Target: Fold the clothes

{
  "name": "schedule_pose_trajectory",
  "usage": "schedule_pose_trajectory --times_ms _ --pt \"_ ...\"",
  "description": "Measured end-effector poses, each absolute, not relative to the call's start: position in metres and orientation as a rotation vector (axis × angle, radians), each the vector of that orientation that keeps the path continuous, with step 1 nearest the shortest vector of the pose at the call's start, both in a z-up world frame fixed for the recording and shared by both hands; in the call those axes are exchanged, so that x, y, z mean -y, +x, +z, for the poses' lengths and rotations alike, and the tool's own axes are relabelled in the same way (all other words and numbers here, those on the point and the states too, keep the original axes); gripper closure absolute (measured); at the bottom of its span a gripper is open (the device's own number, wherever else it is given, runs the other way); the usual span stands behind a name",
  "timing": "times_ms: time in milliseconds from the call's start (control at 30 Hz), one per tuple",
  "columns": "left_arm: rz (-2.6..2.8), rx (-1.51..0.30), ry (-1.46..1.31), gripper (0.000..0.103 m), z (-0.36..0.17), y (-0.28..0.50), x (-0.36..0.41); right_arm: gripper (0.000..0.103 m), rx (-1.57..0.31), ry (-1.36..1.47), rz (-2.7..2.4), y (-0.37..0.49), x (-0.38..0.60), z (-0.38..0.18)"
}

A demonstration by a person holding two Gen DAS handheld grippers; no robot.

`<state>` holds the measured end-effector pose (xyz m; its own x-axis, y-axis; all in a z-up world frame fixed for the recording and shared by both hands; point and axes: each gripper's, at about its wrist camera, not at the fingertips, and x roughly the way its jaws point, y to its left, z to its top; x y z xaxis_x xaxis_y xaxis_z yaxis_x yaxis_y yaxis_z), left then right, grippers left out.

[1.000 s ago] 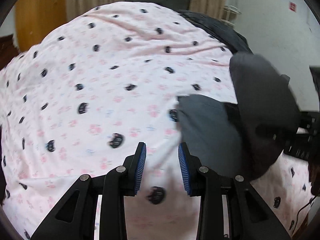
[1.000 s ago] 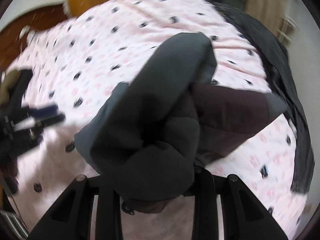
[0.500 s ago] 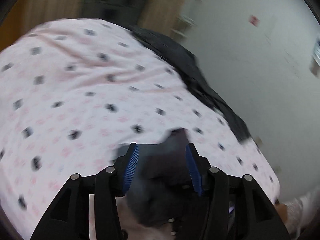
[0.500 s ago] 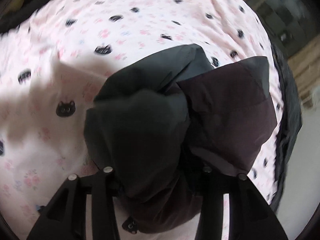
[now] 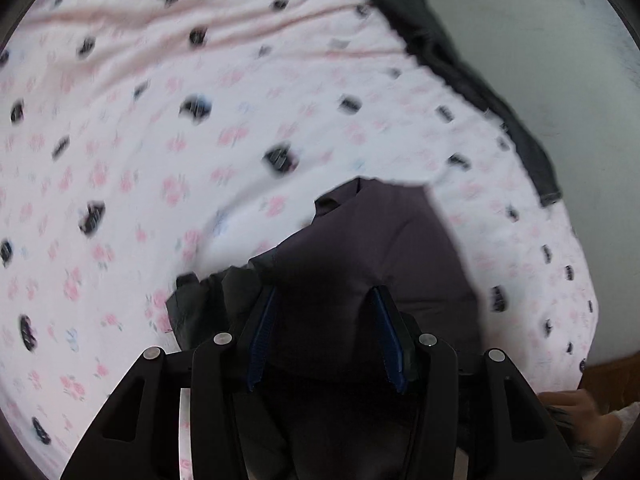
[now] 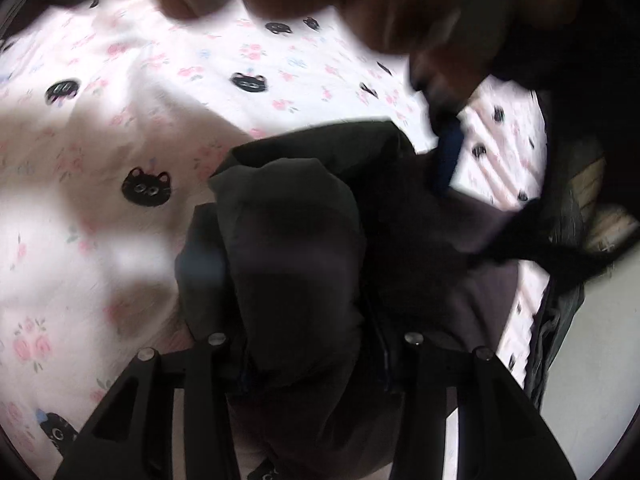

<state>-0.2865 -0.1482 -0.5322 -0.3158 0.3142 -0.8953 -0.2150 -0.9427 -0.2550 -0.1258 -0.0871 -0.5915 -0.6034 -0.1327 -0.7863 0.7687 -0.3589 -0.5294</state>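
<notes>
The dark grey and plum padded fabric garment lies bunched on the bed with the pink sheet printed with black cat faces and small flowers, near the sheet's edge that faces the pale wall.

Left claw: its jaws have just been opening; the plum panel of the garment sits between the blue ribbed pads. Whether the pads press the cloth cannot be told from the blurred picture.

Right claw: its jaws have just been opening; a thick dark fold of the garment fills the gap and hides both pads, so a grip cannot be confirmed.

Procedure, as judged from the layout:
- Close each claw on a single edge of the garment, not on the bunched mass.
- Draw the two edges apart over the sheet until the panel lies flat, then fold.
- Keep the garment clear of the long dark cloth lying along the sheet's wall-side border.

View differences: the left wrist view shows the blue pads and the dark cloth's full run. The right wrist view shows a blurred hand above the garment, and the left claw's blue pad entering beyond it.
</notes>
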Motion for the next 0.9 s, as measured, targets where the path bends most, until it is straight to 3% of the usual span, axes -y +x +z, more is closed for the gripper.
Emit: schedule_pose_trajectory --times_ms 133,200,267,367,600,733,900 --pt "2.275 0.221 -1.623 0.059 -0.558 -0.290 0.156 0.057 -1.230 0.837 -1.969 -0.119 0.070 -0.583" --pt "2.292 0.177 -1.607 0.059 -0.561 -0.288 0.150 0.047 -1.118 0.851 -1.969 -0.121 0.049 -0.564" --pt "2.307 0.157 -1.588 0.058 -0.563 -0.286 0.146 0.043 -1.007 0.863 -1.967 -0.123 0.028 -0.546" --pt "2.309 0.212 -1.583 0.059 -0.562 -0.285 0.151 0.036 -0.803 0.923 -2.019 -0.148 -0.009 -0.513" --pt "2.350 0.215 -1.551 0.059 -0.557 -0.275 0.153 0.036 -0.204 1.181 -1.910 -0.273 -0.045 -0.489" --pt "2.382 0.235 -1.545 0.059 -0.546 -0.261 0.161 0.036 -0.119 1.325 -1.764 -0.315 -0.035 -0.527" --pt "2.495 0.171 -1.478 0.059 -0.513 -0.232 0.169 0.035 -0.256 1.347 -1.701 -0.320 -0.023 -0.548"
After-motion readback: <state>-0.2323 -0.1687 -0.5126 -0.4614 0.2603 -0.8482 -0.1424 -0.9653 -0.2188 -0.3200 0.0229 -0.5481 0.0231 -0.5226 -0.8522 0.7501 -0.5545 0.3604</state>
